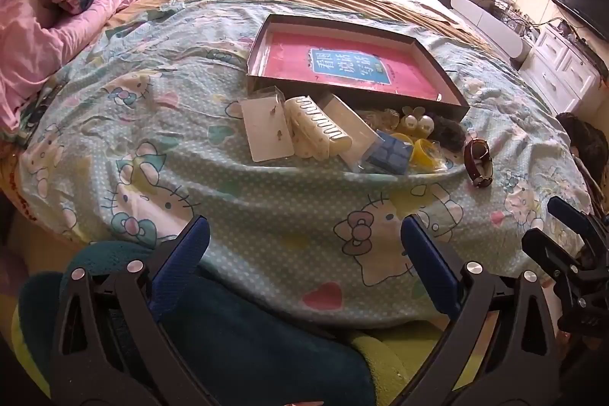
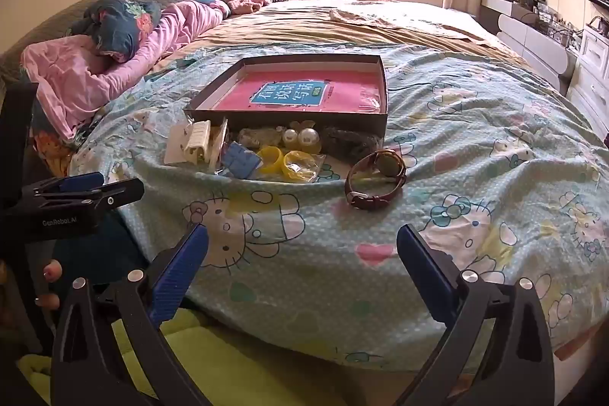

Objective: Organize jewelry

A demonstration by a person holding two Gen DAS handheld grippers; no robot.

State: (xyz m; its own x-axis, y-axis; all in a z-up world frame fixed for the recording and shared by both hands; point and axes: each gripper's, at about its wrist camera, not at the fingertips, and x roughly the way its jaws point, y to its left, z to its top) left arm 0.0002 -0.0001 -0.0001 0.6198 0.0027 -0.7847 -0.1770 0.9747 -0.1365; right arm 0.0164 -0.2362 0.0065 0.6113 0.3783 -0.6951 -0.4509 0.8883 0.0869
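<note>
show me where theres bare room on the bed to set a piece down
Free: the bedspread between the open right gripper and the watch, and the box's pink floor. Crowded: the strip before the box, from the hair claw to the yellow rings.

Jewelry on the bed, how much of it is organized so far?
Nothing looks done: the box holds only a pink book. Both claws, left and right, are open and empty. The watch, hair claw clip, yellow rings and the rest lie outside.
</note>
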